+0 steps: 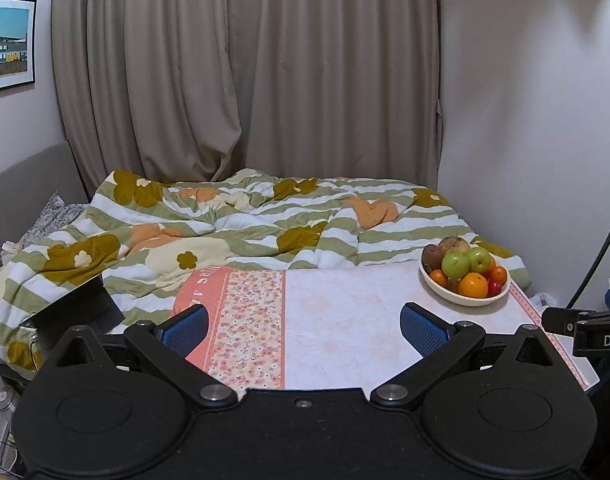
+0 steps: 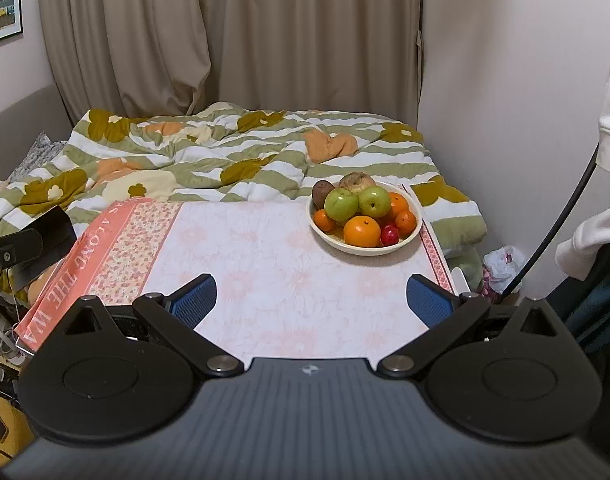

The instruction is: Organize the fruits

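A cream bowl (image 2: pixel 385 249) heaped with fruit stands at the far right corner of the table; the bowl (image 1: pixel 461 299) shows in the left wrist view too. It holds two green apples (image 2: pixel 341 204), several oranges (image 2: pixel 362 232), a brown kiwi (image 2: pixel 322 191), a brownish pear (image 2: pixel 357 181) and a small red fruit (image 2: pixel 390 235). My right gripper (image 2: pixel 311 300) is open over the table's near edge, well short of the bowl. My left gripper (image 1: pixel 303 330) is open too, nothing between its blue pads, with the bowl ahead to its right.
The table (image 2: pixel 265 264) wears a pale pink floral cloth with an orange lettered band on the left. Behind it lies a bed with a green-striped flowered duvet (image 1: pixel 225 224), then beige curtains. A black cable (image 2: pixel 565 208) and white sleeve (image 2: pixel 609 128) are at right.
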